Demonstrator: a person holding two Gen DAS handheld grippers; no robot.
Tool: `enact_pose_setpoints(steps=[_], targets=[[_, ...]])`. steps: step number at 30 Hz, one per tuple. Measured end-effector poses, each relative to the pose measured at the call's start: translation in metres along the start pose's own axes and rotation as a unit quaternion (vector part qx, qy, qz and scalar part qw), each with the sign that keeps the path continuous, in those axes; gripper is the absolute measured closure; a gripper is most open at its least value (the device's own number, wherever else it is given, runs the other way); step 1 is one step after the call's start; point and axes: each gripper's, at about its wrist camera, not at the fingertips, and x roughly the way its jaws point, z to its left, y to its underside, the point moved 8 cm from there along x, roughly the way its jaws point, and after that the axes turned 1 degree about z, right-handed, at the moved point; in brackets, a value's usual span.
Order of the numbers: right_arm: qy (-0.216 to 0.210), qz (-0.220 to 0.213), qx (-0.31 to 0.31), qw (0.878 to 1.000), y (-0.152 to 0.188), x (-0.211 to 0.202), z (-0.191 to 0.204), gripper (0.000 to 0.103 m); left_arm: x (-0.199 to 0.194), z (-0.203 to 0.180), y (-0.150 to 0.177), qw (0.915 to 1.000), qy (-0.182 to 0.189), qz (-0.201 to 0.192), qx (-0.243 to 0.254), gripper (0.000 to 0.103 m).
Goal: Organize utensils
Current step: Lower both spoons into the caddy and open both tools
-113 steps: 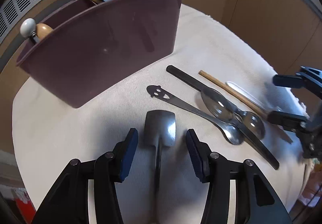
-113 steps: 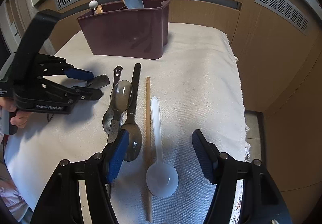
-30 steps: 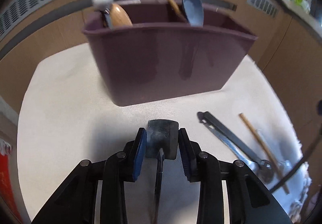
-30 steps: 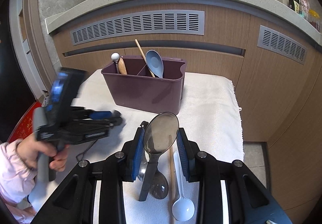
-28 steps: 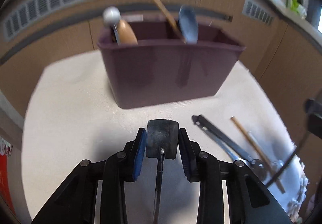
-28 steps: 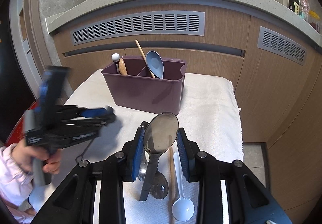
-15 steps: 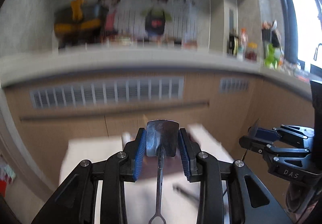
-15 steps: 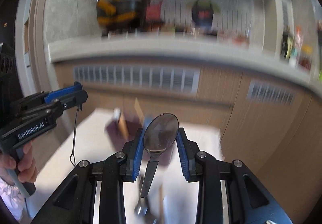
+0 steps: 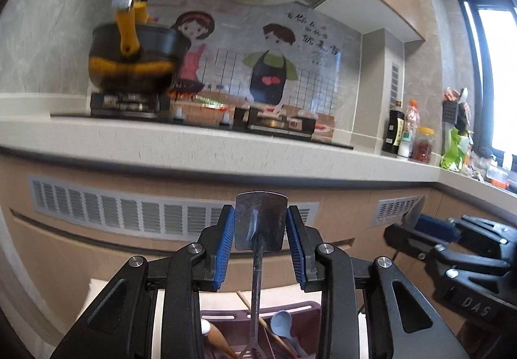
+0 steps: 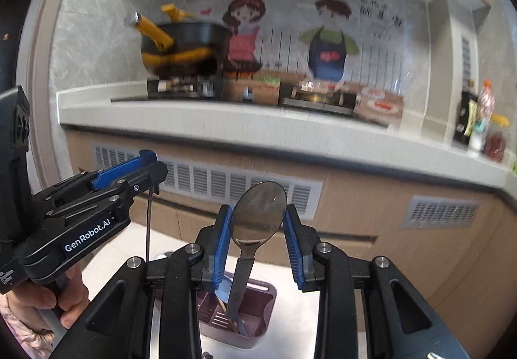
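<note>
My left gripper [image 9: 260, 231] is shut on a flat square-headed metal utensil [image 9: 261, 225]. Its handle hangs straight down over the maroon utensil caddy [image 9: 239, 318], which holds a blue spoon [image 9: 280, 319] and wooden utensils. My right gripper [image 10: 258, 221] is shut on a large metal spoon [image 10: 258, 213] by its bowl. The spoon's dark handle hangs down over the same caddy [image 10: 255, 331]. The left gripper also shows in the right wrist view [image 10: 142, 173], and the right gripper in the left wrist view [image 9: 416, 223]. Both are held high, pointing at the kitchen counter.
The caddy stands on a white cloth [image 10: 106, 262] on a low table. Behind is a wooden cabinet front with vents [image 9: 122, 213], a counter [image 9: 194, 146] with a stove, a black and yellow pot [image 9: 135, 58], and bottles [image 9: 420, 142] at the right.
Both grippers picked up their utensils from the cloth, rose and tilted up; the utensils now hang handle-down above the caddy.
</note>
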Motion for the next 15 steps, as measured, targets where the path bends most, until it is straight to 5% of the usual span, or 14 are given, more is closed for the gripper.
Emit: enact_pose_setpoints(steps=[15], targets=[[-0.030,0.162,0.029,0.986,0.100,0.103,0.000,0.072,0.074,0.025,0.100,0.9953,-0.007,0.094,-0.024,0.069]])
